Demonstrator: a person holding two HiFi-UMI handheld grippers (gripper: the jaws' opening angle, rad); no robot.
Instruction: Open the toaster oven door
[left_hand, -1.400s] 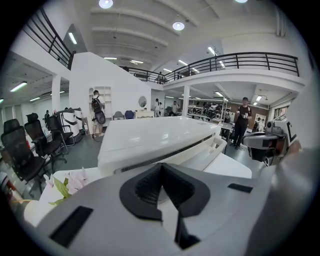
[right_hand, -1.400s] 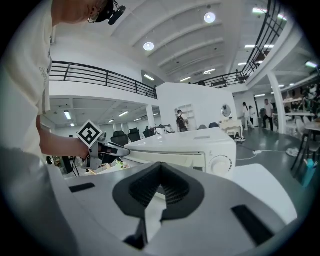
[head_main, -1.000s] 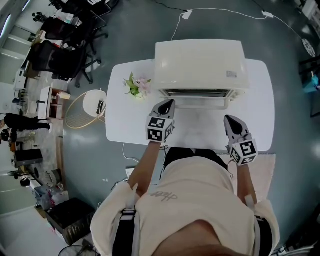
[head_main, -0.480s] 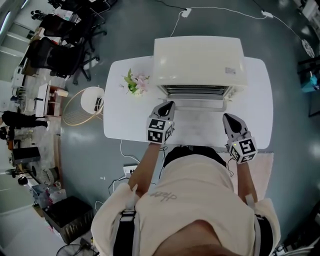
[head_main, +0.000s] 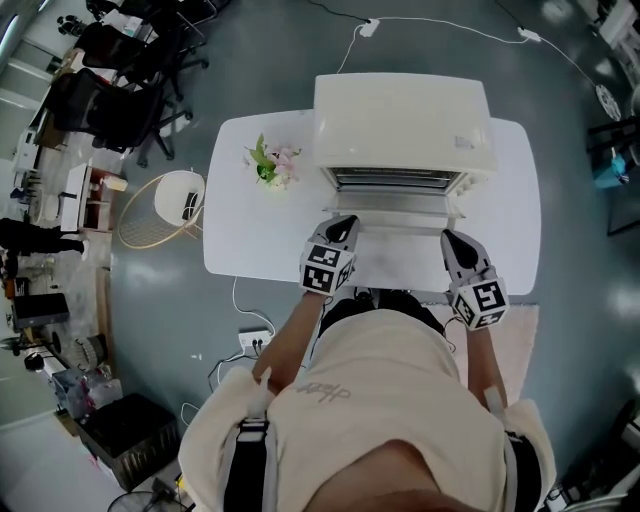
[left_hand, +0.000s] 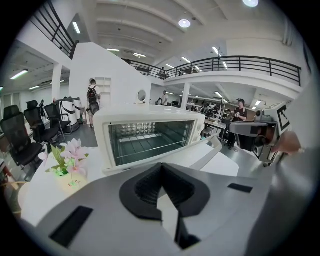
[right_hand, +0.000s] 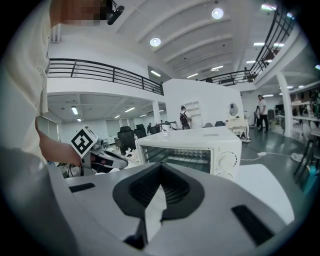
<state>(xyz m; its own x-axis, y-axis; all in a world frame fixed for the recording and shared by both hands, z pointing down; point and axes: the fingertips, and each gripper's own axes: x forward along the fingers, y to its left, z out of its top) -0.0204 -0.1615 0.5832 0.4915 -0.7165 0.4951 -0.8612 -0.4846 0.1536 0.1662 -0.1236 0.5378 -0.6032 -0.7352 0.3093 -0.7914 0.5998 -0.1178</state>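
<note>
Left gripper (head_main: 345, 223) and right gripper (head_main: 451, 239) retreated, jaws together.

No wording is showing clearly enough to read. A small label (head_main: 462, 142) is sitting on top of the toaster oven (head_main: 400, 110), too small to make out. Cursive lettering (head_main: 327, 393) is running across the person's shirt (head_main: 390, 430), illegible. Square black-and-white markers are showing on the cubes of the left claw (head_main: 344, 221) and right claw (head_main: 448, 237).

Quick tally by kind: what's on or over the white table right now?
Toaster oven: 1
Pot of flowers: 1
Grippers: 2, the left gripper and the right gripper
Total: 4
</note>
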